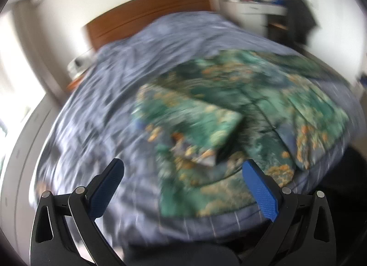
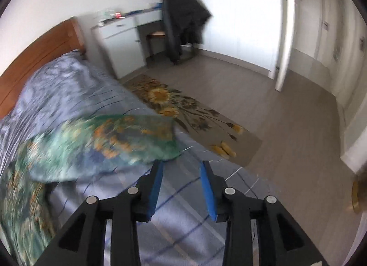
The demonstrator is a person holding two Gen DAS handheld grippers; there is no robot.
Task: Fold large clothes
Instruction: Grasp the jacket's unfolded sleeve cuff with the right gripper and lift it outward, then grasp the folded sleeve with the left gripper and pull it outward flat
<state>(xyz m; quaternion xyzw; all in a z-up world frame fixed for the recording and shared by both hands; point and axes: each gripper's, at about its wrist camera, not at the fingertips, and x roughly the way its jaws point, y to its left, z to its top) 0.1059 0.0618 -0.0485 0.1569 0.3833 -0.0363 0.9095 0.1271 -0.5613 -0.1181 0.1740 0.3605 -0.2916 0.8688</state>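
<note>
Green floral garment (image 1: 229, 110) on bed (image 1: 103, 96), both claws empty, jaws apart

A green floral garment (image 1: 229, 110) sprawls across the near half of a bed (image 1: 110, 77), its folded-over parts lying raised above the blue cover. The far half toward the wooden headboard (image 1: 146, 13) lies bare. Beside the bed, open floor with a sunflower rug (image 2: 195, 114) runs to a white desk (image 2: 119, 36) and a chair draped in a dark coat (image 2: 183, 18).
</note>
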